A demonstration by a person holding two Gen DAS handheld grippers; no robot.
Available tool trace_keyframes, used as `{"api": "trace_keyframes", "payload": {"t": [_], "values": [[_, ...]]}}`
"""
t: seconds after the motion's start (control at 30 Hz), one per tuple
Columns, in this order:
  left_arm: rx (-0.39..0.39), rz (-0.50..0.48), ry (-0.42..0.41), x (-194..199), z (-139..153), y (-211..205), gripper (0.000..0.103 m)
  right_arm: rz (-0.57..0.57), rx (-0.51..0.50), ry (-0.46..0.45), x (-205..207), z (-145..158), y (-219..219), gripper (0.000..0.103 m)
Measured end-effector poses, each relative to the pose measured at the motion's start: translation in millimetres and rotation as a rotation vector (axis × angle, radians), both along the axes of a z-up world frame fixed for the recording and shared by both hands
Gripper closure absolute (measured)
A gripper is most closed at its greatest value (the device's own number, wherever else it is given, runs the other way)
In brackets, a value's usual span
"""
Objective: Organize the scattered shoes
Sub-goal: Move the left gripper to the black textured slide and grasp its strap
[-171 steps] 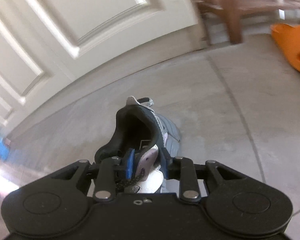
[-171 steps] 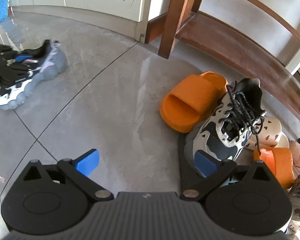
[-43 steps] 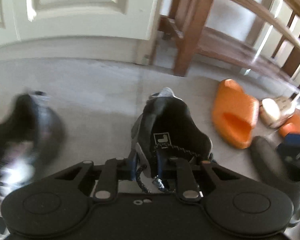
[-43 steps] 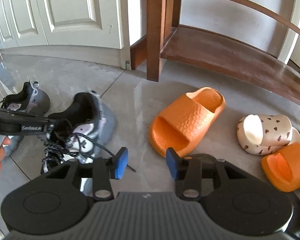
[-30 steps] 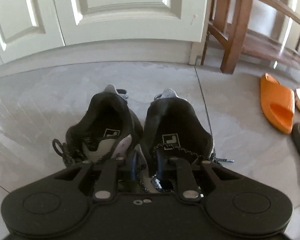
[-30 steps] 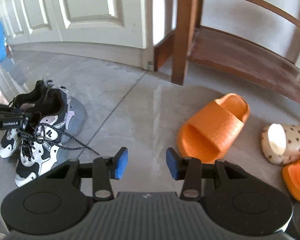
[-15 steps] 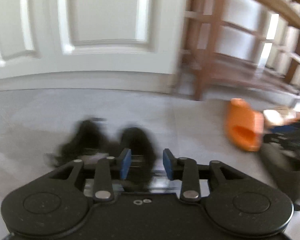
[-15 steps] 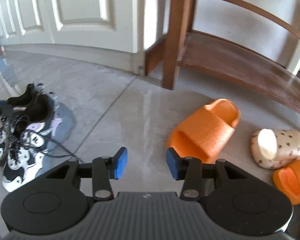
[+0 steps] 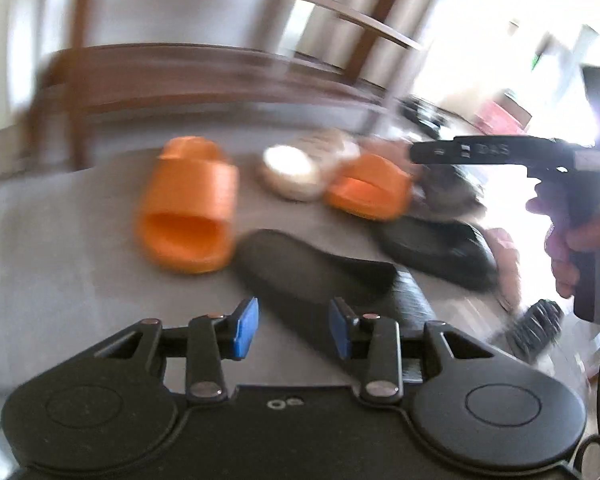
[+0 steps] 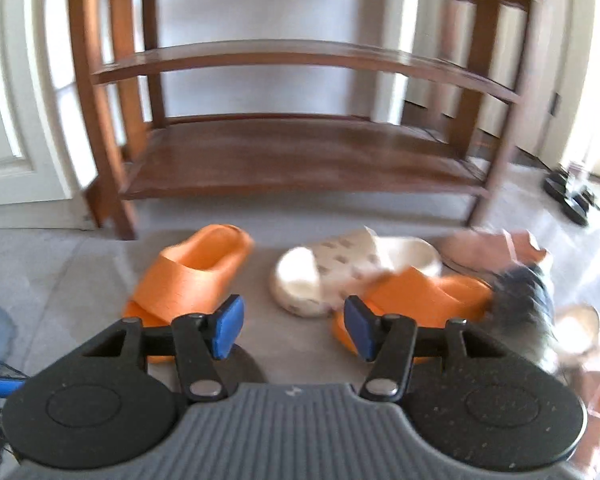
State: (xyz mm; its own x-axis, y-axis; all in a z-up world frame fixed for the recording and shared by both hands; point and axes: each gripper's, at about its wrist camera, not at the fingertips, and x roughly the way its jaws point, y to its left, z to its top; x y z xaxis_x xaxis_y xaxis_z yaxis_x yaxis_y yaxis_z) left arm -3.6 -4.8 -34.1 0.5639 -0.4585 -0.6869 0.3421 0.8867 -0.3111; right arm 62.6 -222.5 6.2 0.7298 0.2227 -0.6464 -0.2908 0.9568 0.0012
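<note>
my left tongs (image 9: 293, 328) empty and closing over a black slipper (image 9: 316, 272) on the floor, my right tongs (image 10: 291, 327) empty and opening, orange slides (image 10: 192, 276) scattered before the wooden rack (image 10: 292, 156)

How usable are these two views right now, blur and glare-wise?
Left wrist view: heavy motion smear over the orange slide and black slipper, right edge blown out white. Right wrist view: wooden rack fairly clear, right-hand shoes streaked, fisheye bends the shelves.

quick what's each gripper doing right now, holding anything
Left gripper: fingers apart and closing, gripping nothing; a black slipper lies on the floor beyond them.
Right gripper: fingers apart and opening, empty.
</note>
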Motion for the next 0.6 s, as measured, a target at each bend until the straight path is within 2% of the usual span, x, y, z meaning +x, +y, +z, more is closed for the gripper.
{"api": "trace_keyframes", "payload": {"t": [0.1, 0.4, 0.6], "values": [[0.009, -0.077, -0.005, 11.3, -14.0, -31.6, 0.077, -0.022, -0.004, 0.037, -5.6, -14.0, -25.7, 0.043], [0.057, -0.227, 0.007, 39.6, -38.9, -82.2, 0.076, -0.048, -0.013, 0.109, -14.4, -45.7, -64.4, 0.043], [0.013, -0.296, 0.046, 50.3, -45.8, -92.7, 0.077, -0.081, -0.004, 0.147, -19.5, -56.5, -80.5, 0.043]]}}
